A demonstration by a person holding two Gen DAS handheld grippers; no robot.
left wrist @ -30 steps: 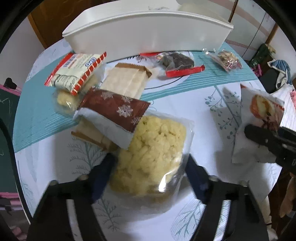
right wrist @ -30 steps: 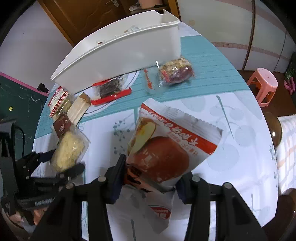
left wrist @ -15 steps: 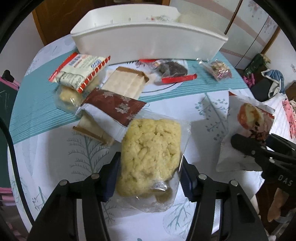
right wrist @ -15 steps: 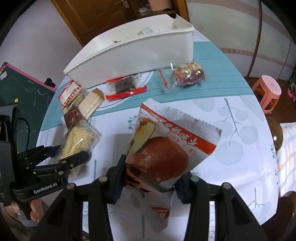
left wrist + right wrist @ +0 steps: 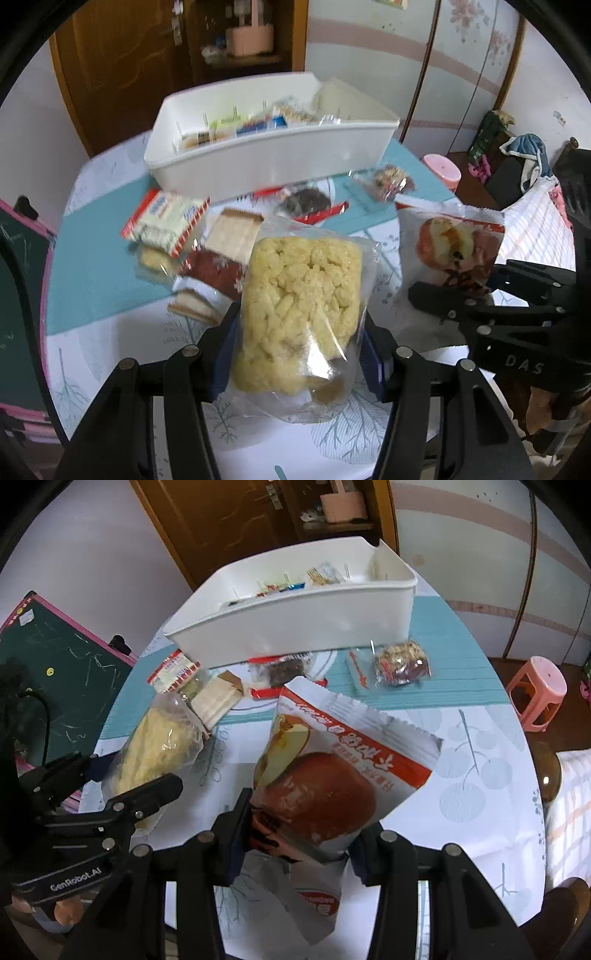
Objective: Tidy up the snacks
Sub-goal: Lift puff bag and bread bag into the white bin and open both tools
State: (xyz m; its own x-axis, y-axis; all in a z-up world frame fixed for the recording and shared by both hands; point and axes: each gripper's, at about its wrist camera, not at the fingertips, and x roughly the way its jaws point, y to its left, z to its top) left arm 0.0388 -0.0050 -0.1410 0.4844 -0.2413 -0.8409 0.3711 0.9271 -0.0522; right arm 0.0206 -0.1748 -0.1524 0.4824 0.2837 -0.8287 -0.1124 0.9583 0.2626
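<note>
The left gripper [image 5: 297,334] is clamping a clear rice-crisp pack [image 5: 301,295] above the table [image 5: 92,258]; the right gripper [image 5: 299,834] is gripping the bread packet [image 5: 332,775] (lower end crumpled, hidden).

Glossy clear plastic wraps the rice cake [image 5: 301,295]; the white bin [image 5: 266,162] looks smooth matt plastic

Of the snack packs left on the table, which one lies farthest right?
The clear pack of mixed nuts and red fruit, alone on the teal stripe by the white bin's right end; the others cluster left of it.
</note>
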